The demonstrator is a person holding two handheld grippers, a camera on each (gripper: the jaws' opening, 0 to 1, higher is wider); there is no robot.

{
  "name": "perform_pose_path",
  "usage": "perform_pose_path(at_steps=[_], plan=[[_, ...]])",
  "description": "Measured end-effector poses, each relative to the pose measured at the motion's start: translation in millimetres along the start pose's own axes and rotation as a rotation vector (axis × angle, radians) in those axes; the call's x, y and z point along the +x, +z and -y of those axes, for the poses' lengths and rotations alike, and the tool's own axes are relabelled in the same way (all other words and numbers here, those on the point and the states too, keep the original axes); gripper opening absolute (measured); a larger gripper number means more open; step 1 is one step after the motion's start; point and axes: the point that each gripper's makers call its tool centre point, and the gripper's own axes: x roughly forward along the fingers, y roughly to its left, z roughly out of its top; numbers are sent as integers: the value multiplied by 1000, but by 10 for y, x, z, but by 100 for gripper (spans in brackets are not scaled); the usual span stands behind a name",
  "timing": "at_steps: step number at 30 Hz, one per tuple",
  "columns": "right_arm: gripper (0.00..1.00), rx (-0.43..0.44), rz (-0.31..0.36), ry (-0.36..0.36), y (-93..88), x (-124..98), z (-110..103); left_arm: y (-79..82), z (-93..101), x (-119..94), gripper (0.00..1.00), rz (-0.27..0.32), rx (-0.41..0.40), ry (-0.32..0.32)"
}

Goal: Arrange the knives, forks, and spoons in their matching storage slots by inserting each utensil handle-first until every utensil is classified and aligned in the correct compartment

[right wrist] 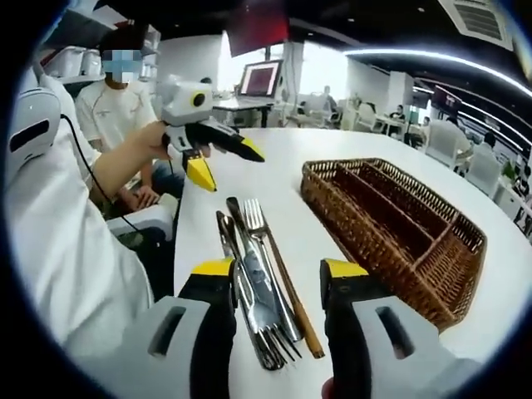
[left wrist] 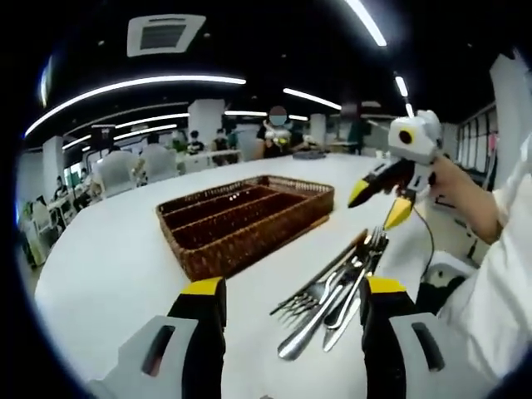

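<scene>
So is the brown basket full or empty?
Empty. The wicker cutlery tray shows bare compartments in both views, and the utensils lie in a pile on the white table beside it.

On the desk (left wrist: pixel 108 266), the utensil pile (left wrist: pixel 337 291) lies just beside the basket (left wrist: pixel 241 220), apart from it.
</scene>
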Motion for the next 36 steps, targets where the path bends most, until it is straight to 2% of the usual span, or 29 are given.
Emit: perform_pose_path(at_steps=[7, 10, 23, 36], plan=[[35, -23, -22, 46, 38, 157, -31, -30, -132, -52, 66, 4, -15, 1], [34, -32, -33, 60, 37, 216, -35, -49, -134, -53, 66, 0, -13, 2], [22, -98, -154, 139, -77, 513, -113, -124, -231, -90, 66, -3, -23, 0], [16, -144, -223, 184, -111, 696, -199, -170, -327, -129, 65, -4, -32, -6]])
